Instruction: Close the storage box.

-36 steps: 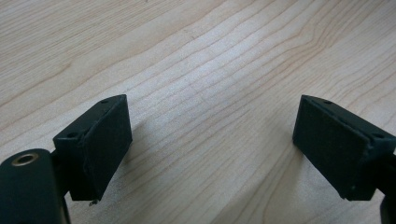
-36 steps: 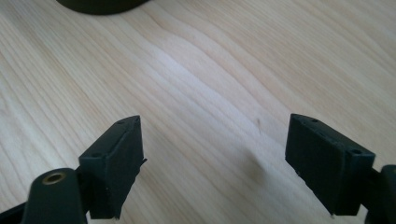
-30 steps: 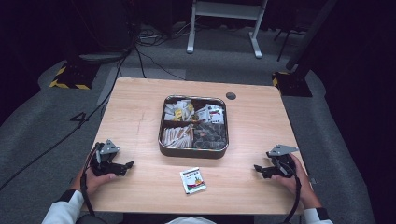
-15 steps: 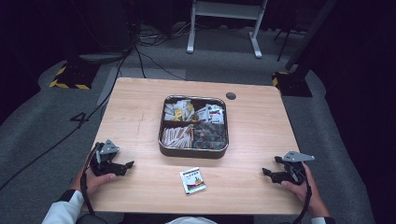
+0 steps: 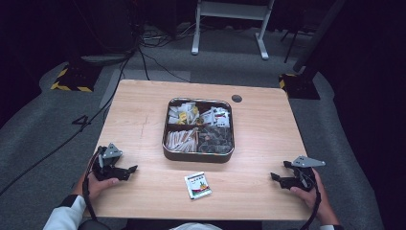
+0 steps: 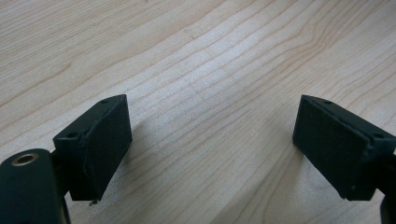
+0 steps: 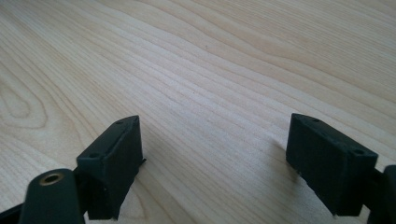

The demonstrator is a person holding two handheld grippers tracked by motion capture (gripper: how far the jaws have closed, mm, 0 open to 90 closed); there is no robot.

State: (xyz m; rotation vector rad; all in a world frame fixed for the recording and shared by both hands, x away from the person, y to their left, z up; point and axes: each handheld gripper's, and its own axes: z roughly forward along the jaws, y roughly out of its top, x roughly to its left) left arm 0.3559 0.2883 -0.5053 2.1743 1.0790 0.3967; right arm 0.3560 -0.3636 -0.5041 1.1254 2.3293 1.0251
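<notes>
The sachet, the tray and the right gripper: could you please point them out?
sachet (image 5: 198, 185), high view, middle of its printed face.
tray (image 5: 197, 156), high view, near wall.
right gripper (image 5: 278, 178), high view, between its fingertips.

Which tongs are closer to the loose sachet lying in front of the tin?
Left. The left tongs sit open on the table to the left of the sachet, jaws pointing toward it. The right tongs, also open, sit to its right, slightly farther off.

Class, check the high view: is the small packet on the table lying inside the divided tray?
No, the packet lies on the bare wooden table, apart from the tray and nearer the person.
</notes>
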